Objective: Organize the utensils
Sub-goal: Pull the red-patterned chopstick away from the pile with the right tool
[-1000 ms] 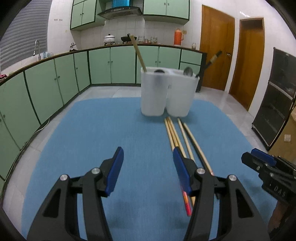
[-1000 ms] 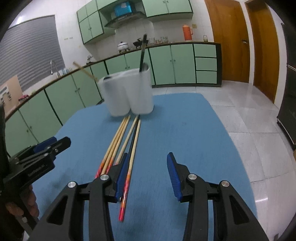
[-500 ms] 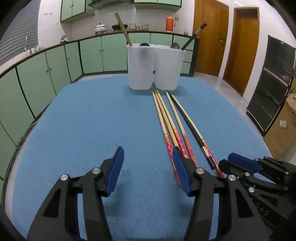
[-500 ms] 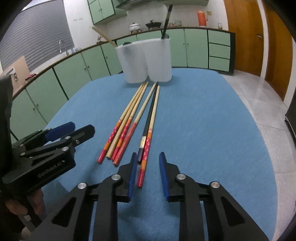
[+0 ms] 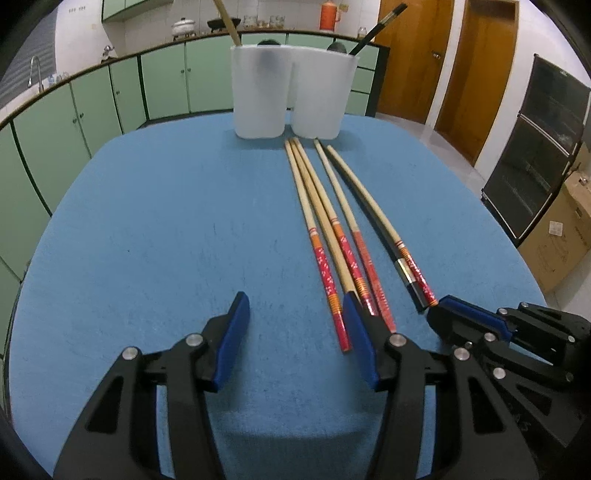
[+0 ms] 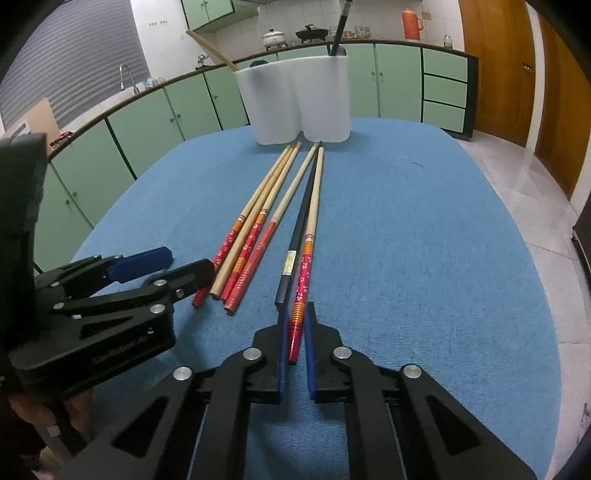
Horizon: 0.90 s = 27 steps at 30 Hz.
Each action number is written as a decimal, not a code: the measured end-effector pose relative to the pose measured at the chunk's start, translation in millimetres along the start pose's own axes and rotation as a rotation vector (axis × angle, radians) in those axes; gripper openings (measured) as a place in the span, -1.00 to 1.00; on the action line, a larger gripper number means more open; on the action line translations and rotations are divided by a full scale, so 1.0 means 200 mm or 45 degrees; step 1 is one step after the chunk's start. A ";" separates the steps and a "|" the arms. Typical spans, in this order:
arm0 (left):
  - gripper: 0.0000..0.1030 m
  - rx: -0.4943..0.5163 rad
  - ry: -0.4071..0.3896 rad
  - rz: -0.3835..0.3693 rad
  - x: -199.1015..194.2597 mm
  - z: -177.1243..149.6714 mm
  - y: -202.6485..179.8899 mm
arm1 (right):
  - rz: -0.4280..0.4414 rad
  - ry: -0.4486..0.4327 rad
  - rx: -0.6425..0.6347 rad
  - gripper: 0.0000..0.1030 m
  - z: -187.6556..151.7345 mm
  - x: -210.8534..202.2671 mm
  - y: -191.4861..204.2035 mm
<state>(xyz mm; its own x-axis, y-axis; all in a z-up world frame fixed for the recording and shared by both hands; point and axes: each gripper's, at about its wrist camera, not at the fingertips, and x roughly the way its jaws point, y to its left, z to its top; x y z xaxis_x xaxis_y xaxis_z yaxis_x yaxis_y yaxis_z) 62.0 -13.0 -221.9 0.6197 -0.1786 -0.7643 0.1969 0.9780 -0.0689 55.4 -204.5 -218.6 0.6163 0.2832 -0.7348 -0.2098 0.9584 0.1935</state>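
I'm looking at five loose chopsticks (image 6: 258, 236) fanned on the worktop (image 6: 406, 240): pale bamboo shafts with red, flower-patterned handle ends, plus one black chopstick (image 6: 299, 229) lying among them. Left to right: my left tongs (image 5: 295, 325) stand released, nothing between the blue pads, the inner pad just beside the red tips of the left-hand cluster. My right tongs (image 6: 295, 332) are clenched on the red end of the rightmost bamboo chopstick (image 6: 306, 258), which lies alongside the black one. All tips point toward the holder.

The worktop wears a blue felt-like cover; around it run green cabinets (image 6: 155, 114), a tap (image 6: 127, 75) at left, wooden doors (image 5: 413, 55) at right, pale tiled floor.

At the far edge stands a white twin-compartment holder (image 6: 295, 103): a bamboo stick (image 6: 210, 50) leans out of its left cup, a black chopstick (image 6: 340, 26) out of its right.
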 end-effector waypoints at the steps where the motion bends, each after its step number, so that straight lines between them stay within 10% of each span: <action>1: 0.00 0.001 0.001 0.001 0.00 0.00 0.00 | 0.000 0.001 0.003 -0.85 0.00 0.00 0.00; 27: -0.32 0.004 0.028 0.035 0.05 0.05 -0.04 | -0.136 -0.026 0.170 -0.88 0.03 -0.03 -0.20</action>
<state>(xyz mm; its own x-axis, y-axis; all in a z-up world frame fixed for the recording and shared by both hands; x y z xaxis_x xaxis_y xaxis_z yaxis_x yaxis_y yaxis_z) 73.9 -23.2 -221.9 0.6080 -0.1493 -0.7798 0.1826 0.9821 -0.0457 65.1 -244.7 -217.2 0.6452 0.1789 -0.7427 -0.0406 0.9789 0.2005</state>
